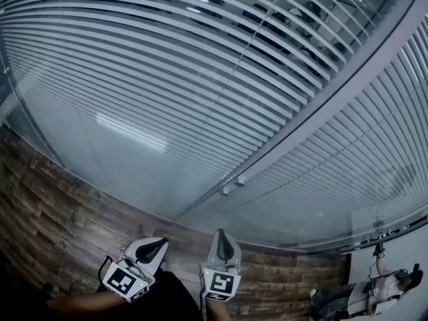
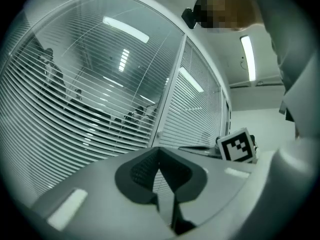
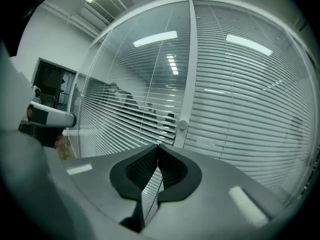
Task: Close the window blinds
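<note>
White slatted blinds hang behind glass panes. The left pane's blinds [image 1: 167,65] have tilted slats with dark gaps that show the room behind. The right pane's blinds [image 1: 361,159] look flatter and whiter. A grey frame post [image 1: 321,105] divides them and carries a small round knob [image 1: 239,181], seen also as the knob [image 3: 182,125] in the right gripper view. My left gripper [image 1: 152,249] and right gripper [image 1: 223,237] sit low, short of the glass, both shut and holding nothing. The left jaws [image 2: 159,150] and the right jaws [image 3: 157,147] each meet at the tips.
A wood-plank floor [image 1: 53,226] runs along the foot of the glass. A person [image 1: 378,289] with gear is at the lower right by a white wall. The right gripper's marker cube [image 2: 236,145] shows in the left gripper view. Ceiling lights reflect in the panes.
</note>
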